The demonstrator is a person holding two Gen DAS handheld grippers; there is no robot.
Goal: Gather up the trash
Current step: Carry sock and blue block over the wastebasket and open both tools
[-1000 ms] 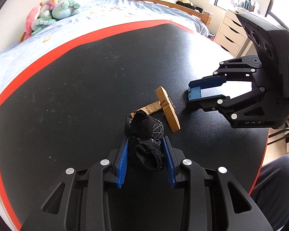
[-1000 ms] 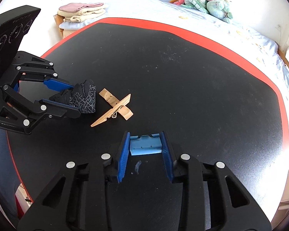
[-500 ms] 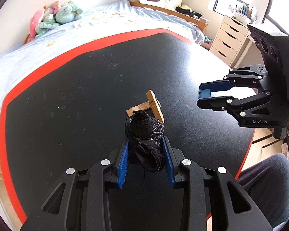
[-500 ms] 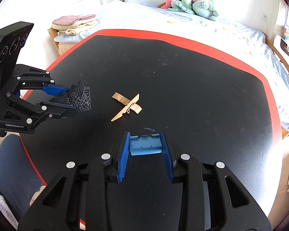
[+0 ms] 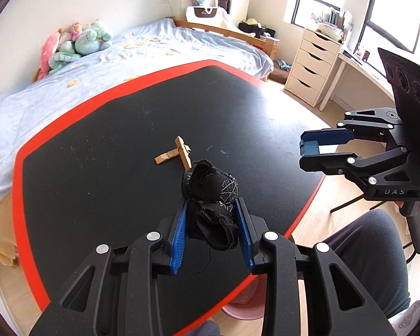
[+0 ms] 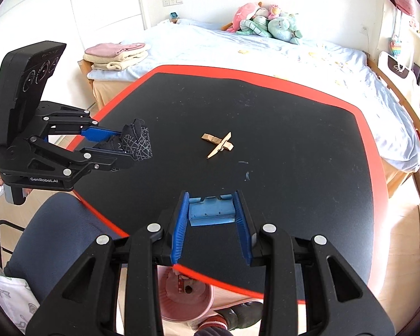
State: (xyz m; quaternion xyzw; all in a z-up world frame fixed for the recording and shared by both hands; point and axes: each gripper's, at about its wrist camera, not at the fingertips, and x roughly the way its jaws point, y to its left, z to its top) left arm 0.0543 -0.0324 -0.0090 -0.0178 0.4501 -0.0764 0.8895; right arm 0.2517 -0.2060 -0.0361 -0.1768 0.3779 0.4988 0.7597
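Gripping a black rag (image 5: 210, 196) that pokes forward, the left gripper (image 5: 211, 233) hangs over the table's (image 5: 98, 140) near edge; the right gripper (image 6: 211, 224) pinches a blue block (image 6: 211, 212) crosswise (a pink bin (image 6: 182, 299) shows only below it).

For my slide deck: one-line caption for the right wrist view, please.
Right gripper holds a blue plastic piece above the black table; left gripper grips black fabric.

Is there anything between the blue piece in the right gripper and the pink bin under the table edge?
Yes. The blue piece hangs over the black table, whose red edge lies above part of the pink bin.
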